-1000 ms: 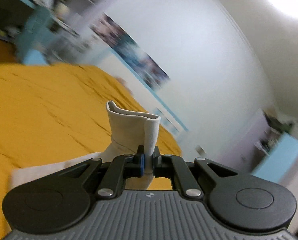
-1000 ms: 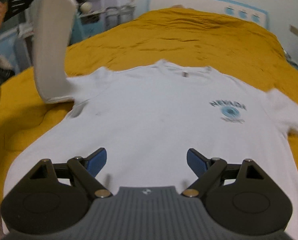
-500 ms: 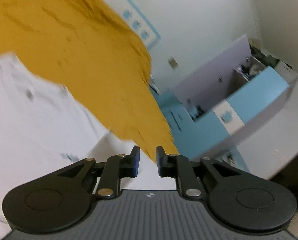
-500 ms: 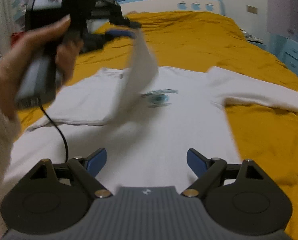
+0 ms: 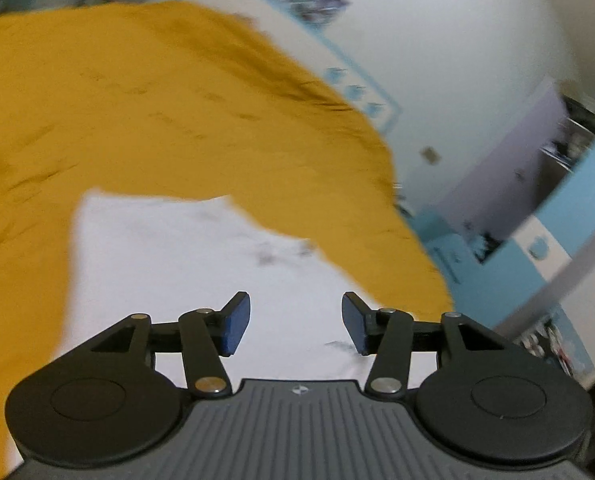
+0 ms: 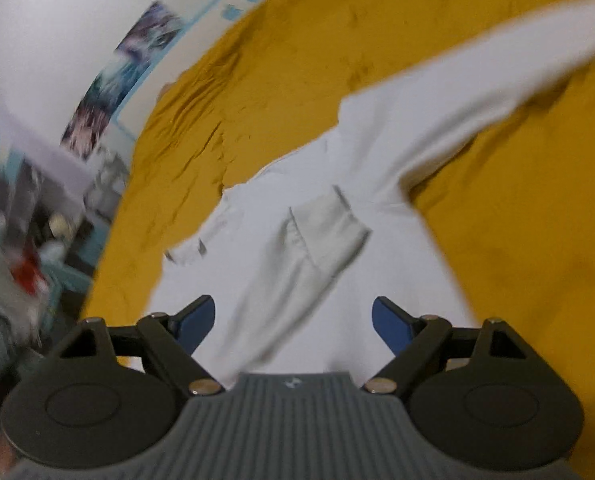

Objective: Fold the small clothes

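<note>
Left gripper: blue-padded fingers parting, nothing between them, white fabric below. Right gripper: fingers spread wide but closing in, empty, over the garment. White long-sleeved cotton shirt lies flat on the mustard-yellow bedspread; one sleeve folded across the body, the other sleeve stretched out sideways. Beyond the bed, white wall with blurred posters.

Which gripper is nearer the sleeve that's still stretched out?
Right. The right gripper faces the outstretched sleeve; the left gripper hovers over the sweatshirt's body, that sleeve unseen.
</note>
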The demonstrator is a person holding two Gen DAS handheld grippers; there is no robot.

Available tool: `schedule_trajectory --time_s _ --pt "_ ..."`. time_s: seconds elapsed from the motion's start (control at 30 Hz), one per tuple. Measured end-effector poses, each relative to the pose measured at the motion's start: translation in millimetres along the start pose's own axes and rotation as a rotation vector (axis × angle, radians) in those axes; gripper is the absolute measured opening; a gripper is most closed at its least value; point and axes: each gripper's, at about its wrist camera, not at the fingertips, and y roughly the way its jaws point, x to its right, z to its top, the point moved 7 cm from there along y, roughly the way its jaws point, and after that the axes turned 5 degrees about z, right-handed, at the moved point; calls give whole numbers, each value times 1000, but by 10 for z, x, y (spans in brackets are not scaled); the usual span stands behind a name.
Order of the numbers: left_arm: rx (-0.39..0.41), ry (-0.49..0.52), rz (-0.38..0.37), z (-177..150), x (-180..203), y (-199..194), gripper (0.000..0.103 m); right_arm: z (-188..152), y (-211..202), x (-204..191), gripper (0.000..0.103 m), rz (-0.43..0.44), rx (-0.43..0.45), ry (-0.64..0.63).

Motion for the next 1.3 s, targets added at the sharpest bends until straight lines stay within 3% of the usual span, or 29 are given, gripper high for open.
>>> schedule_trajectory --time_s 0.17,0.37,0.4,0.43,0.47,0.5,0.67,0.77,0.9,1.03,1.13,1.23,1.3 --pt "-6 -89 42 -13 -535 -57 58 73 520 137 70 -119 -20 121" --pt "-18 -134 45 82 -733 84 58 217 793 161 70 -147 59 169" --pt "-22 -141 47 70 -757 87 58 238 826 151 61 -135 70 179" --pt "-31 -149 45 49 -772 132 58 255 853 148 29 -129 71 185" --pt "-39 -155 42 37 -779 114 58 248 854 213 9 -136 60 198" --pt "-47 -159 42 12 -785 129 58 269 825 279 1 -136 54 222" --pt "-78 -136 55 -89 -778 178 61 294 404 320 1 -121 148 216" --pt "-114 -118 131 -163 -853 243 61 202 348 475 1 -157 121 217" --pt "-149 -127 148 -216 -857 260 61 138 270 595 1 -169 126 222" --pt "-152 -97 121 -202 -703 242 61 158 2 399 18 -202 202 149" --pt "-155 -66 90 -204 -531 287 61 231 -56 148 20 -152 241 62" --pt "-170 -44 85 -264 -416 356 61 219 71 8 29 -71 176 5" --pt "-186 -23 110 -323 -402 399 62 177 259 34 28 -56 107 32"
